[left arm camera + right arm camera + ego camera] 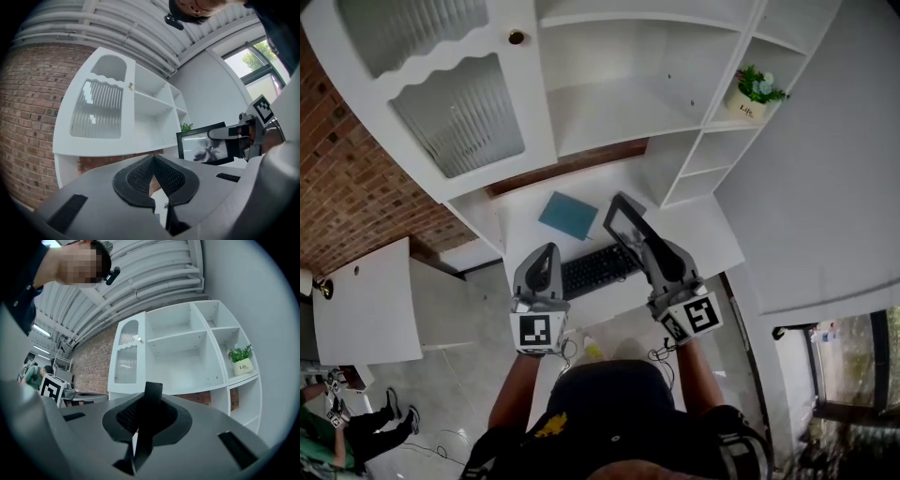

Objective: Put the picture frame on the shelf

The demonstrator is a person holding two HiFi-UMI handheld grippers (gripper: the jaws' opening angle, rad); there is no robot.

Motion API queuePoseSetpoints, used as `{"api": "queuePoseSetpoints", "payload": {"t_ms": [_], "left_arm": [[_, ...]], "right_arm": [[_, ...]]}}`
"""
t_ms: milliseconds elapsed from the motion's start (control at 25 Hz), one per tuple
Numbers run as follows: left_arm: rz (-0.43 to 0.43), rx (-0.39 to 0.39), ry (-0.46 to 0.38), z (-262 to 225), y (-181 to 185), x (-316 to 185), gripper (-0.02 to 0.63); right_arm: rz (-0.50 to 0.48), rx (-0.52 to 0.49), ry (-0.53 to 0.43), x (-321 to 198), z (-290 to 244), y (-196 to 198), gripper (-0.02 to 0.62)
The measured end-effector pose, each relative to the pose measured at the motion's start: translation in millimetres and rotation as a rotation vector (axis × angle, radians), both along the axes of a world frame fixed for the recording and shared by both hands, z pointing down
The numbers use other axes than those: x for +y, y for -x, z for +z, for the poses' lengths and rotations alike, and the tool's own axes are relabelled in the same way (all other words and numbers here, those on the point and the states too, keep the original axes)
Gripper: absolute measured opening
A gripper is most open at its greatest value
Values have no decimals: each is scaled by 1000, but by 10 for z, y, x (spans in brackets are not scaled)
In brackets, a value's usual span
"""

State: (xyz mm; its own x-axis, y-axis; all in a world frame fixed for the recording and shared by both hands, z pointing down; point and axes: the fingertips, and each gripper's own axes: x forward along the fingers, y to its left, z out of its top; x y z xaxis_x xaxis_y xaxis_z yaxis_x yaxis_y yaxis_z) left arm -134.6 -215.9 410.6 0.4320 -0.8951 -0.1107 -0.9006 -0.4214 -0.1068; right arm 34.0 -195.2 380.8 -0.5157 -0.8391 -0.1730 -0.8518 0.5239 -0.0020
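- Picture frame, a black-edged rectangle with a glossy face (625, 222), is up in the air in front of and below the white wooden shelf unit (619, 103), not touching it.
- Right gripper (639, 242) is clenched on the frame's edge, which stands upright between its pads.
- Left gripper (547, 251) is pinched closed on nothing, well short of the shelf unit.
- Pickup looks done. The carry to a shelf and the set-down are left.
- Small green plant in a white pot (754, 94) sits in a right-hand cubby of the shelf unit.
- Black keyboard (600, 269) lies on the desk below the shelf unit.
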Motion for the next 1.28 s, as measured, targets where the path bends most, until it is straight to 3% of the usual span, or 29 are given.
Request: {"api": "queuePoseSetpoints", "payload": {"t_ms": [320, 720, 1080, 1280], "left_arm": [[-52, -39, 5, 69, -46, -139, 18], [-119, 20, -16, -100, -224, -319, 18], [-102, -33, -26, -97, -378, -504, 18], [-95, -7, -15, -166, -464, -651, 18]], "right_arm": [[-85, -33, -7, -263, -103, -48, 29], [-140, 24, 8, -594, -88, -223, 29], [-194, 81, -14, -842, -149, -311, 29], [-195, 119, -24, -1014, -198, -389, 29]]}}
